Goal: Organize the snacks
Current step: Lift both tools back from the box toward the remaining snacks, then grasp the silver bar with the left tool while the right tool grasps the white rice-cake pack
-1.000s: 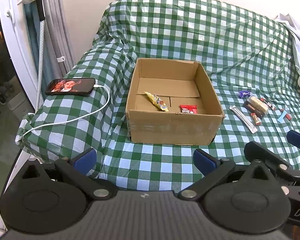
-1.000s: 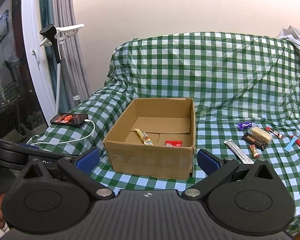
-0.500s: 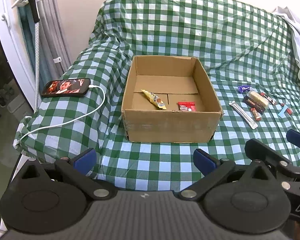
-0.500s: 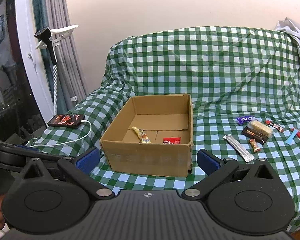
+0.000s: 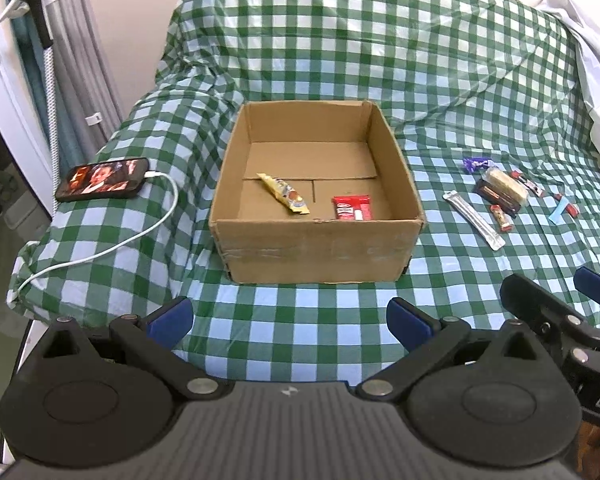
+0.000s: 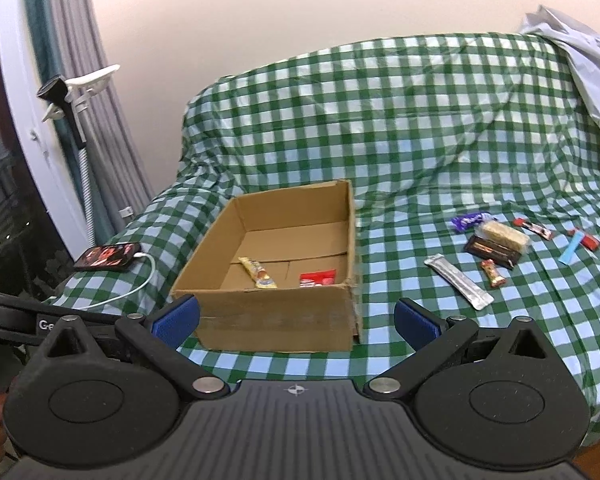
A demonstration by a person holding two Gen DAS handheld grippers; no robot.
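An open cardboard box [image 5: 320,248] [image 6: 276,316] sits on a green checked cloth. Inside lie a yellow snack packet [image 5: 284,198] [image 6: 257,273] and a red packet [image 5: 351,207] [image 6: 317,279]. To its right lies a group of loose snacks: a silver bar [image 5: 474,220] [image 6: 458,281], a purple wrapper [image 5: 475,164] [image 6: 467,220], a pale cracker pack on a dark bar [image 5: 503,188] [image 6: 500,240], a small red bar [image 5: 501,218] [image 6: 493,273] and a blue strip [image 5: 560,210] [image 6: 573,250]. My left gripper [image 5: 290,318] is open and empty in front of the box. My right gripper [image 6: 296,320] is open and empty, also short of the box.
A phone [image 5: 102,178] [image 6: 108,257] with a lit screen and white cable [image 5: 112,248] lies on the left armrest. Curtains and a white clamp stand [image 6: 72,96] are at the left. White cloth [image 6: 588,56] lies at the far right.
Both cameras have shifted slightly; the box and snacks sit a little lower and further right in the views. Nothing was picked up or put down.
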